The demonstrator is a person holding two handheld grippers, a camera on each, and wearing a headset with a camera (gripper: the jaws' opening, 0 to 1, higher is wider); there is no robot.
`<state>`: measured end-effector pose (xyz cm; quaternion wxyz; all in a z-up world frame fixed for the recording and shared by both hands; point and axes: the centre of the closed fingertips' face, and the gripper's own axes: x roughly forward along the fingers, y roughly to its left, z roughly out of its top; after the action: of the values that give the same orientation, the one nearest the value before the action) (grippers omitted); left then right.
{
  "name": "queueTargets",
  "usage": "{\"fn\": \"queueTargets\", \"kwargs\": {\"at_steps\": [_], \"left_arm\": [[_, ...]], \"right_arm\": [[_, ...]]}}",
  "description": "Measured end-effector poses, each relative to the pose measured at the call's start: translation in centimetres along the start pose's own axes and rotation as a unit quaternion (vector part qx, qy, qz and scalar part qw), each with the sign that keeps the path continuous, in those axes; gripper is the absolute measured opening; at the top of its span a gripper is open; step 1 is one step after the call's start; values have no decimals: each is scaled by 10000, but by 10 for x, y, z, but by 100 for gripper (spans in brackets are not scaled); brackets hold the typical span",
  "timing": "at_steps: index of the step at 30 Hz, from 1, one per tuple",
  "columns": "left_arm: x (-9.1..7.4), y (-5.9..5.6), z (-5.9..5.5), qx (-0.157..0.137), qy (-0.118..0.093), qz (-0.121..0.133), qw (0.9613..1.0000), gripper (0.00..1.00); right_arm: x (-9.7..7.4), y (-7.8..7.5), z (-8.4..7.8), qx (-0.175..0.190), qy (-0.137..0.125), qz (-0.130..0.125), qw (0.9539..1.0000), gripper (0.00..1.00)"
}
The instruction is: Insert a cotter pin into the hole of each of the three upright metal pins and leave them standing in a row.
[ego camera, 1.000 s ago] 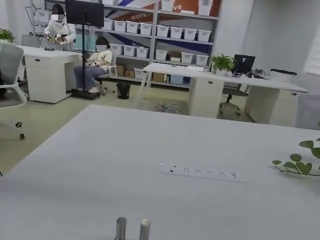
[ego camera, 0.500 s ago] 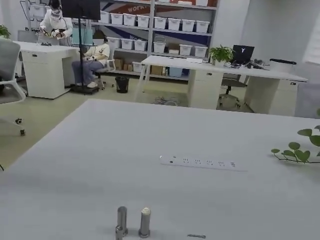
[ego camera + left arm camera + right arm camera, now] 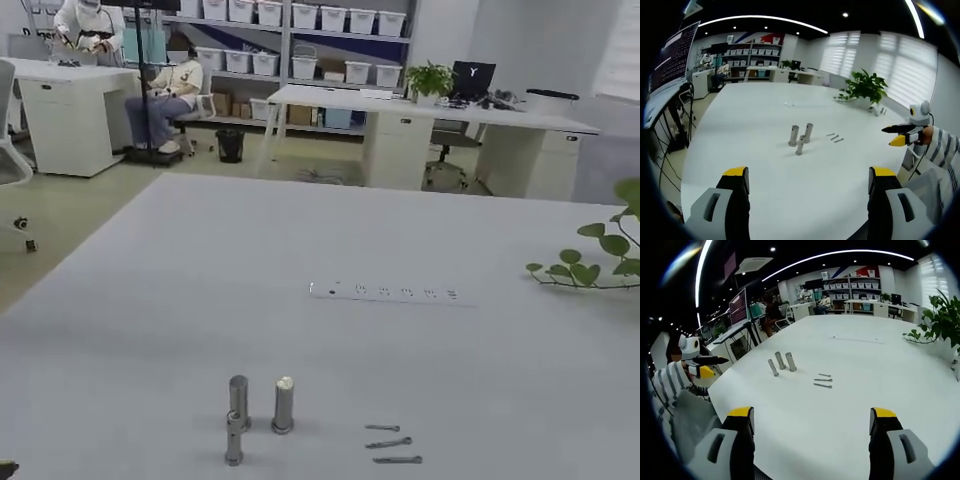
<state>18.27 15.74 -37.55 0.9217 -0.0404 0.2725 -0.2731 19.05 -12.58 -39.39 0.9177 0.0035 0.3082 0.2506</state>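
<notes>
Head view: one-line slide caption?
Three upright grey metal pins beside three loose thin cotter pins on a pale workbench.

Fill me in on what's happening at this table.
A person holds a gripper in each hand. The left gripper and right gripper are both open, empty, and back from the work. Three metal pins stand clustered on the white table, three cotter pins lying loose beside them. No cotter pin is inserted yet.

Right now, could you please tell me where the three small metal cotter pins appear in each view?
Head view: the small metal cotter pins lie low, right of centre.
Left gripper view: the cotter pins lie slightly right of centre.
Right gripper view: the cotter pins lie near the centre.
Shared landmark: the three upright grey metal pins stand just left of them in every view.
</notes>
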Motion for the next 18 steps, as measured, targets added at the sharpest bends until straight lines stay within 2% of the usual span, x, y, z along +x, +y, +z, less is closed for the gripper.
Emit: {"fn": "queueTargets", "kwargs": {"at_steps": [12, 18], "left_arm": [[10, -1, 11, 162, 30, -169, 9997, 99], [22, -2, 16, 225, 68, -272, 9994, 99]], "right_arm": [[-3, 2, 2, 159, -159, -2, 9997, 94], [-1, -2, -6, 212, -41, -16, 9998, 93]]}}
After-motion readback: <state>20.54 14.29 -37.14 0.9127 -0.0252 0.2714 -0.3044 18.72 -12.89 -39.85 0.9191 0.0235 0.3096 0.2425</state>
